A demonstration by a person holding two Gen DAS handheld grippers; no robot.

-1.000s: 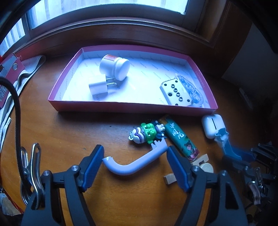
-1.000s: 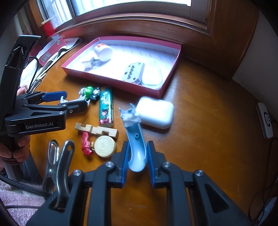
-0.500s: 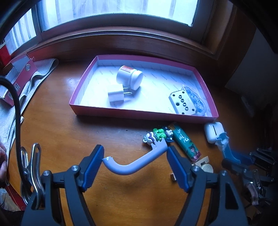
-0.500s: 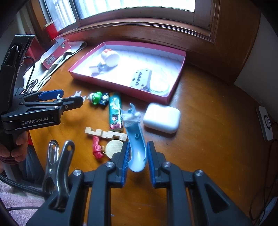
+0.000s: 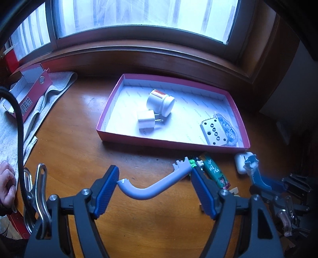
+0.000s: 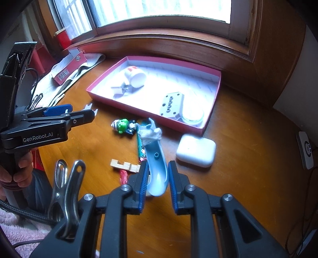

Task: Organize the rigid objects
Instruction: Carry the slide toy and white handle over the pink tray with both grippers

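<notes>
Both claws (image 5: 154, 190) (image 6: 158, 178) lifted, pieces gripped, table lower

Twin downward wrist views (shared tray (image 5: 234, 117))

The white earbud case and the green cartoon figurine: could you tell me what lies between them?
In the right wrist view, the green lighter lies between them.

Backlit by daylight through the overexposed window (image 5: 143, 17), with glare on the wooden table (image 5: 83, 103). Strongly fisheye-warped, dark at the corners. Blurred around the blue piece (image 5: 258, 178) at right.
</notes>
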